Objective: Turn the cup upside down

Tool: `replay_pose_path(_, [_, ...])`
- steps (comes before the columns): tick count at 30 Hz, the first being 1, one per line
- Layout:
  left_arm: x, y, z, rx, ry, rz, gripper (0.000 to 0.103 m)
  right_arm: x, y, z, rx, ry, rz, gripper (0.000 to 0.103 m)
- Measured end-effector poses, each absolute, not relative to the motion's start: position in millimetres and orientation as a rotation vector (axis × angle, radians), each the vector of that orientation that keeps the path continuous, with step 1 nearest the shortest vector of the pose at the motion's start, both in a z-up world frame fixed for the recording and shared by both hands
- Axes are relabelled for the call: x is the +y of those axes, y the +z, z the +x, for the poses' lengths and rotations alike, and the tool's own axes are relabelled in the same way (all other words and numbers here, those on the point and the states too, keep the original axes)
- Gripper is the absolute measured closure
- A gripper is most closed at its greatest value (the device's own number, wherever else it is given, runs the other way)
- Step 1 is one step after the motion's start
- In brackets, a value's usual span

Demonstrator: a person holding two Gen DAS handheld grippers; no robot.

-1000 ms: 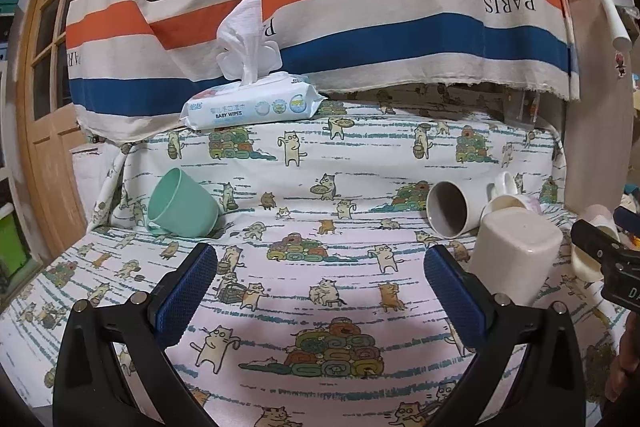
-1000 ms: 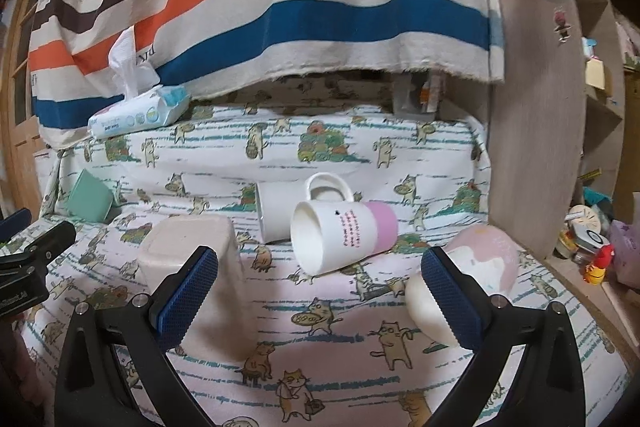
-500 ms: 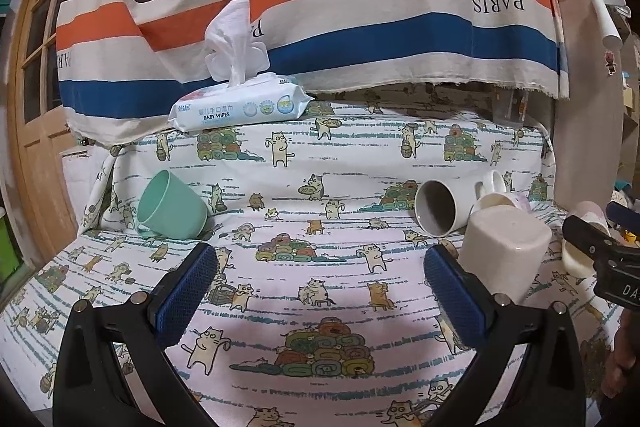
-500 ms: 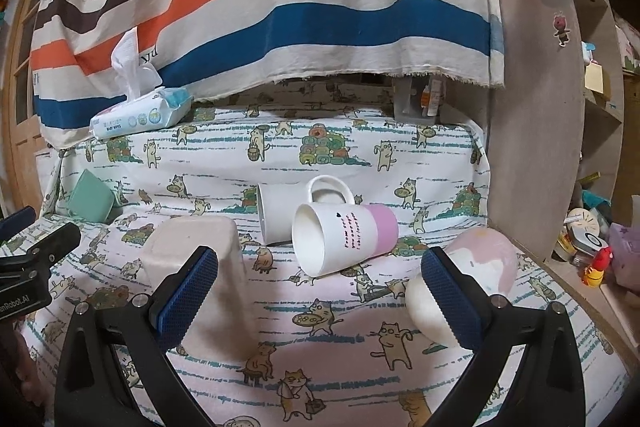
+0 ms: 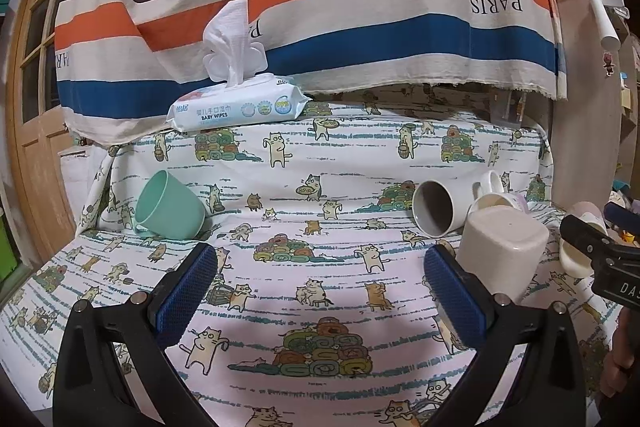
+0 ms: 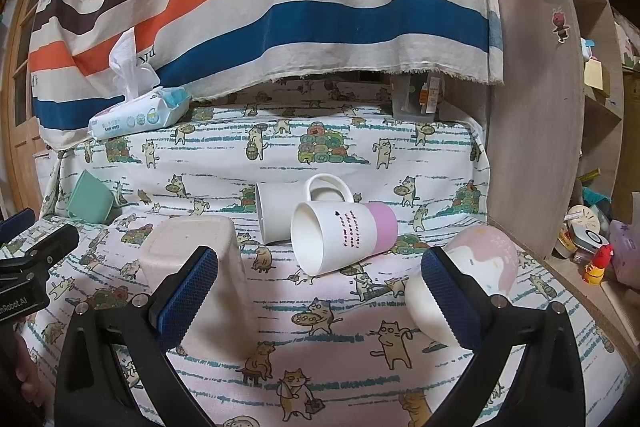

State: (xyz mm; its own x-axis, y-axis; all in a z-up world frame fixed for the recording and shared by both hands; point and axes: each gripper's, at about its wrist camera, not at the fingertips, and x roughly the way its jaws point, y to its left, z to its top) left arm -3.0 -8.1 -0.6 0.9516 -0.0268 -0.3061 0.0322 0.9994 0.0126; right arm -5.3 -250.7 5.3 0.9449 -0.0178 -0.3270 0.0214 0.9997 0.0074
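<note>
Several cups lie on the cat-print cloth. A beige square cup (image 6: 192, 267) stands upside down; it also shows in the left wrist view (image 5: 504, 255). A white mug with a pink band (image 6: 340, 239) lies on its side, beside a plain white mug (image 6: 276, 211) on its side (image 5: 434, 207). A pink-and-white cup (image 6: 468, 279) lies by my right fingertip. A mint green cup (image 5: 168, 207) lies tipped at far left (image 6: 88, 199). My left gripper (image 5: 320, 291) is open and empty. My right gripper (image 6: 320, 291) is open and empty, in front of the mugs.
A pack of baby wipes (image 5: 240, 107) sits on the raised ledge at the back, under a striped hanging cloth (image 5: 320, 7). A wooden panel (image 6: 532, 147) bounds the right side, with cluttered shelves beyond. A wooden door (image 5: 36, 107) stands at left.
Both grippers have drawn back and risen slightly, so the cups sit a little lower and farther in view. Both stay open. No cup has moved.
</note>
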Motion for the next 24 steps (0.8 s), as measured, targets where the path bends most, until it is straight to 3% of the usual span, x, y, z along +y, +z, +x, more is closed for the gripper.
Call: replay_pose_path(24, [-8.3,0.3,-2.5,0.315,-0.029,0.017,0.0,-251.8,5.2,-4.0,0.346,-0.019,0.013,0.0])
